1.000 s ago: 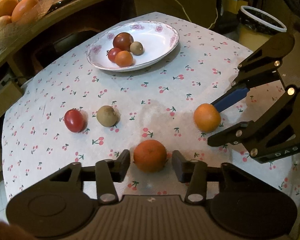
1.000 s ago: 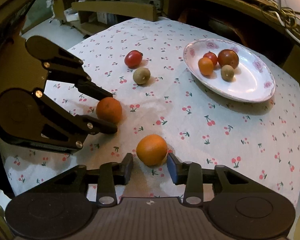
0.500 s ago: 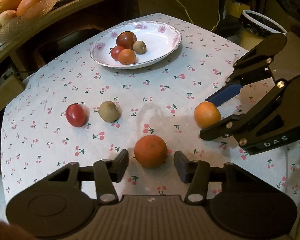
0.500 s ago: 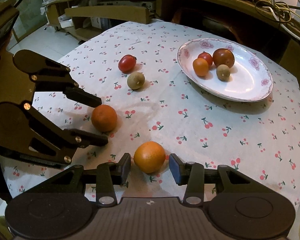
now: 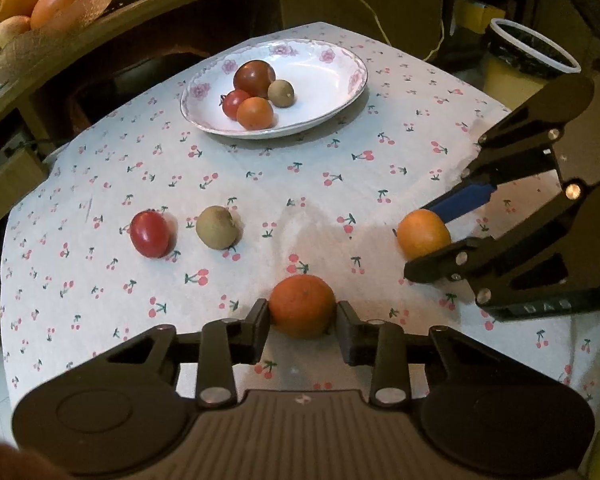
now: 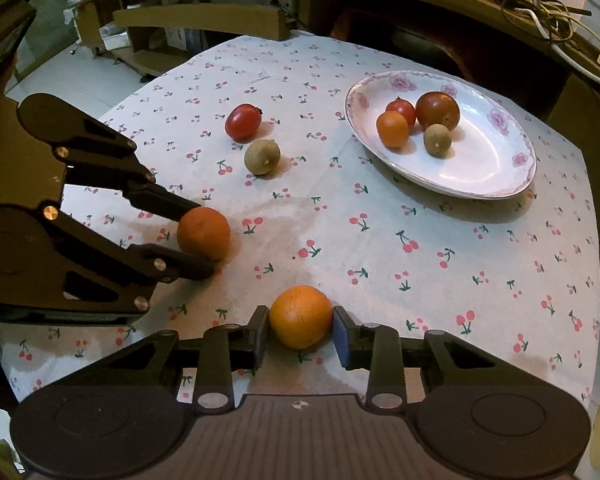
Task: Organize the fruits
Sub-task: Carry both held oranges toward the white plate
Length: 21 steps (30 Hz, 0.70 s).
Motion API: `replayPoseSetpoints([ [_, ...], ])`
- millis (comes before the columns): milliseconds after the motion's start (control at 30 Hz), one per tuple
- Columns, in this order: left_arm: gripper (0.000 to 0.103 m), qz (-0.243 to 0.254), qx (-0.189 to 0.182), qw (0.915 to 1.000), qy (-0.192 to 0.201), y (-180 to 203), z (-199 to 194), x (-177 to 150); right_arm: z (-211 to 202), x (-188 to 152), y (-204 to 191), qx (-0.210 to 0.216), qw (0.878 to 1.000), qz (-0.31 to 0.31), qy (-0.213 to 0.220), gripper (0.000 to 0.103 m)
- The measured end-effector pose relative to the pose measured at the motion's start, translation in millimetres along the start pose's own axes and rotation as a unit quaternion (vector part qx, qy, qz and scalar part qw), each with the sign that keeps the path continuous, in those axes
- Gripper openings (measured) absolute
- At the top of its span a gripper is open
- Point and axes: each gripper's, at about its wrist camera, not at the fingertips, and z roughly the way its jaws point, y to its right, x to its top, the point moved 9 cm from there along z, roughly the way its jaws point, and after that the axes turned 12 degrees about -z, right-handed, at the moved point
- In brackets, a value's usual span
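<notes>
A: Item one, far left on the counter (image 5: 80, 184): a red tomato (image 5: 150, 233), loose on the cherry-print cloth. Item two, just beside it: a kiwi (image 5: 218, 227), also loose.

B: Item three?

A: The darker orange (image 5: 302, 306), between the pads of the left tongs (image 5: 302, 330). The jaws are closing and both pads look to be on the skin at its widest part.

B: Advice for that grip?

A: Squeeze only until the fruit stops shifting (the skin dents easily), then lift straight up before swinging toward the plate (image 5: 354, 65).

B: Item four?

A: The paler orange (image 6: 300, 316), further right, between the pads of the right tongs (image 6: 300, 330), closing likewise and touching both sides. Same care applies.

B: Any hazard?

A: The two tongs sit near each other, so one should probably rise first. The plate, at the back of the counter, already holds four small fruits bunched together; set each orange on its bare white part so nothing rolls.
</notes>
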Motion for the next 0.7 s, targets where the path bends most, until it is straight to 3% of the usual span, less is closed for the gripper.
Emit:
replayPoseSetpoints([
  [400, 0.040, 0.008, 0.010, 0.9999, 0.008, 5.6, 1.4, 8.9, -3.7, -5.2, 4.5, -0.004, 1.000, 0.007, -0.001, 0.035],
  [700, 0.040, -0.002, 0.022, 0.9991, 0.035, 6.6, -2.6, 42.0, -15.7, 7.3, 28.1, -0.027, 0.999, 0.032, 0.023, 0.034],
])
